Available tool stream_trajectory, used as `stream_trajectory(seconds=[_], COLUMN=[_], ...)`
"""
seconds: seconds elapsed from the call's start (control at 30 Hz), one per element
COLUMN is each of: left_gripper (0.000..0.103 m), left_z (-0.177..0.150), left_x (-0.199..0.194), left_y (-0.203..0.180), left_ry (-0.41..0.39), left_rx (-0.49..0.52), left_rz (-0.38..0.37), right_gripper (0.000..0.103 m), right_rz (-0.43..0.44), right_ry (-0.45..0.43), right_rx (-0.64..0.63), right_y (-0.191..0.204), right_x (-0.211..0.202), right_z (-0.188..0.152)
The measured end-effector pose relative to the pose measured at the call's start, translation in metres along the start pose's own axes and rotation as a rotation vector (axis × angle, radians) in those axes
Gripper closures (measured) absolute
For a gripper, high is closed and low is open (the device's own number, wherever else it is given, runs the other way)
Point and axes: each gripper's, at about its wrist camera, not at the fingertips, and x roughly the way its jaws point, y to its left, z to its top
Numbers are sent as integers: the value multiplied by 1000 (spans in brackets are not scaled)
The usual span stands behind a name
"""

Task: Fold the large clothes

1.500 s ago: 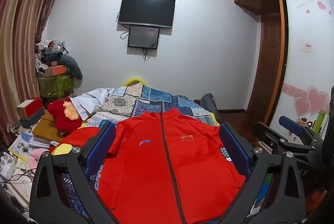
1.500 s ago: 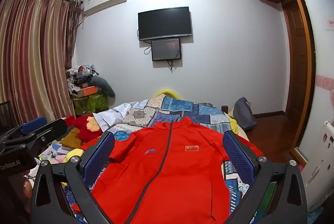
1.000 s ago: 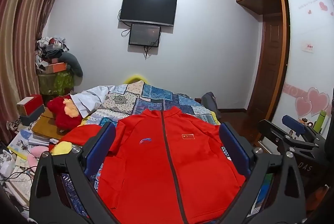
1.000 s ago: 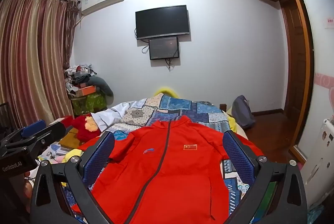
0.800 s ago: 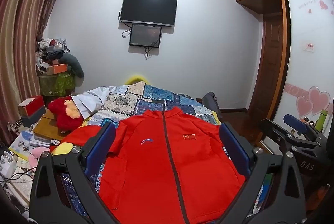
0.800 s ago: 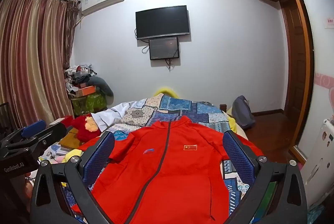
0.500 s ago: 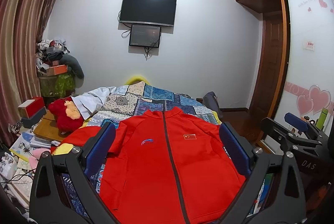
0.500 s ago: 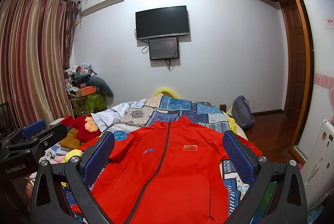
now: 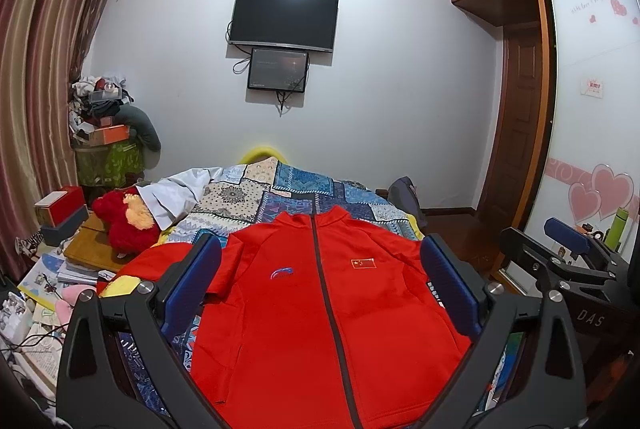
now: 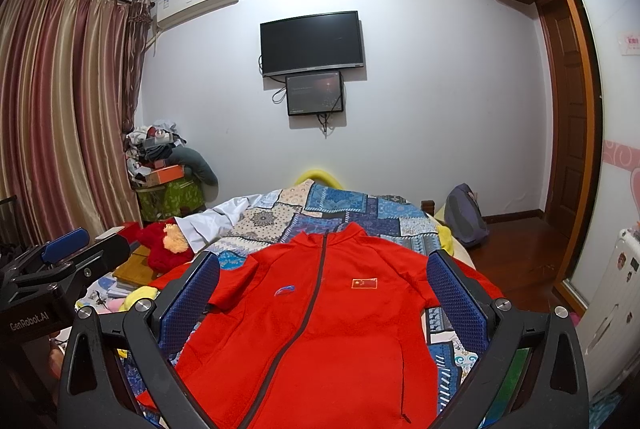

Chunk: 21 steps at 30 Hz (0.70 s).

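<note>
- Lying spread out and front-up on the patchwork quilt (image 9: 304,189) of the bed, the red jacket (image 9: 320,317) has its dark zip closed up to the collar, and the collar points toward the far wall
- On its chest sit a small blue-and-red logo (image 9: 282,273) to one side of the zip and a small flag patch (image 9: 363,263) to the other
- One sleeve reaches off toward the bed's left edge, over a yellow item that is partly hidden
- The left hand-held gripper (image 9: 320,285) hovers above the jacket with its jaws spread wide; its blue pads (image 9: 192,285) frame the garment's chest and hold nothing
- The right hand-held gripper (image 10: 322,299) hangs over the jacket likewise, jaws wide apart and empty, its textured blue pads (image 10: 456,303) either side of the body
- Each gripper shows at the edge of the other's view, well apart
- A white garment (image 9: 176,195) lies crumpled on the quilt beyond the jacket, next to a red plush toy (image 9: 120,221) at the bed's left side
- A dark television (image 9: 282,19) hangs on the far wall with a smaller screen (image 9: 278,69) just below it
</note>
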Motion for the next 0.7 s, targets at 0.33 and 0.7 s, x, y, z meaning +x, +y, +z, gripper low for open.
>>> stream_trajectory(seconds=[0.33, 0.7], left_gripper=[2, 2], left_z=[2, 2], left_x=[-1, -2], left_y=[-2, 0], left_ry=[-4, -6], left_rx=[2, -1], left_rz=[0, -2], right_gripper=[0, 0], right_rz=[-1, 0], right_ry=[0, 0], right_rx=[0, 1], right_y=[0, -1], right_x=[0, 0], right_z=[-1, -1])
